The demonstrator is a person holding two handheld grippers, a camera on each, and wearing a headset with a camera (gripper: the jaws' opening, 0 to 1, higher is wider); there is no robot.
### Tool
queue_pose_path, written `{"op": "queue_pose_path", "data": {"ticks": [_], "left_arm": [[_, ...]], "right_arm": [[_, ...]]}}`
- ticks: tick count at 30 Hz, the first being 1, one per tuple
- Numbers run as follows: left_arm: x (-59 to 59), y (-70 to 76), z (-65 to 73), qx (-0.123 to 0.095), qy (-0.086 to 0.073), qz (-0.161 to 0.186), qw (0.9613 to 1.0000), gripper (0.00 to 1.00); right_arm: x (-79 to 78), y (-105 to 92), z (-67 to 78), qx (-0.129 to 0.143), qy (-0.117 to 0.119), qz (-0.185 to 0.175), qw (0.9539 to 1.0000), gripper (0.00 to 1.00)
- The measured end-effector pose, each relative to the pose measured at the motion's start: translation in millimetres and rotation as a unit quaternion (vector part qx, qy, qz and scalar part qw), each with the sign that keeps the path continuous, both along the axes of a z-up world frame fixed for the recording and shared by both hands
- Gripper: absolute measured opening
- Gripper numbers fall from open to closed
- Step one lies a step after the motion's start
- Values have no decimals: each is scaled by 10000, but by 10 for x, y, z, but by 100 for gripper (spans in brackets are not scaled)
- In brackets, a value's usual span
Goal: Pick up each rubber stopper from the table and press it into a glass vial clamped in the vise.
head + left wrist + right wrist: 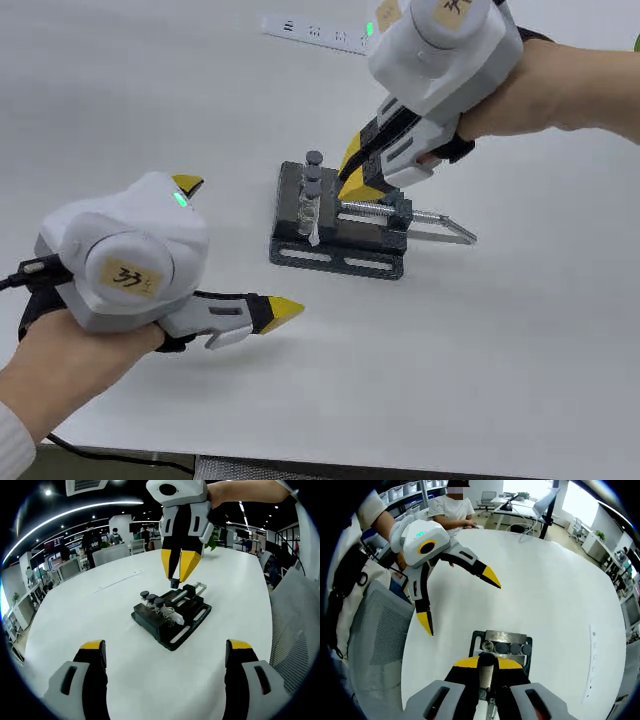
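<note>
The black metal vise [159, 625] held apparently three clear glass vials [168, 611], each stoppered. The right gripper [177, 579] pinched one dark grey rubber stopper [174, 584]. The left gripper [165, 646] stood spread.

Vials [311, 208] in vise [340, 256]; stopper [173, 583] above; power strip [315, 33] behind.

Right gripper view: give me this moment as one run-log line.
right gripper: shut on rubber stopper, above vise | left gripper: open, clear of vise | vials: clamped, some stoppered
</note>
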State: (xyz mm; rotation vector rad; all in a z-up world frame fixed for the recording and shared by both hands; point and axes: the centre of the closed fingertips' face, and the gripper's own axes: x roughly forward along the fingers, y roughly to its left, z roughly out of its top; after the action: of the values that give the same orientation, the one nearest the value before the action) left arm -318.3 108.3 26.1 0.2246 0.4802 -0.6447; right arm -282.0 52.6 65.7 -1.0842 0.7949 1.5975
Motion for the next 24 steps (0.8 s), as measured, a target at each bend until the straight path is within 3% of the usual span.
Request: {"op": "queue_pose_path", "data": {"ticks": [3, 4, 5, 7, 15, 24], "left_arm": [[-12, 19, -36, 0, 83, 24, 10000, 99], [-17, 28, -39, 2, 104, 50, 9999, 99], [-20, 35, -40, 17, 109, 62, 9999, 99], [-29, 46, -41, 10, 120, 84, 9999, 99], [-50, 124, -87, -19, 165, 205, 9997, 97], [-99, 162, -116, -52, 238, 277, 9993, 95]], "right_arm": [[-23, 40, -24, -78, -101, 462, 9989, 6], [-46, 44, -39, -117, -174, 795, 9966, 6], [-50, 42, -44, -161, -230, 879, 9957, 6], [-57, 64, -75, -174, -301, 1299, 9909, 6], [9, 123, -191, -331, -513, 2146, 9748, 5], [16, 139, -311, -506, -486, 2290, 9709, 5]]}}
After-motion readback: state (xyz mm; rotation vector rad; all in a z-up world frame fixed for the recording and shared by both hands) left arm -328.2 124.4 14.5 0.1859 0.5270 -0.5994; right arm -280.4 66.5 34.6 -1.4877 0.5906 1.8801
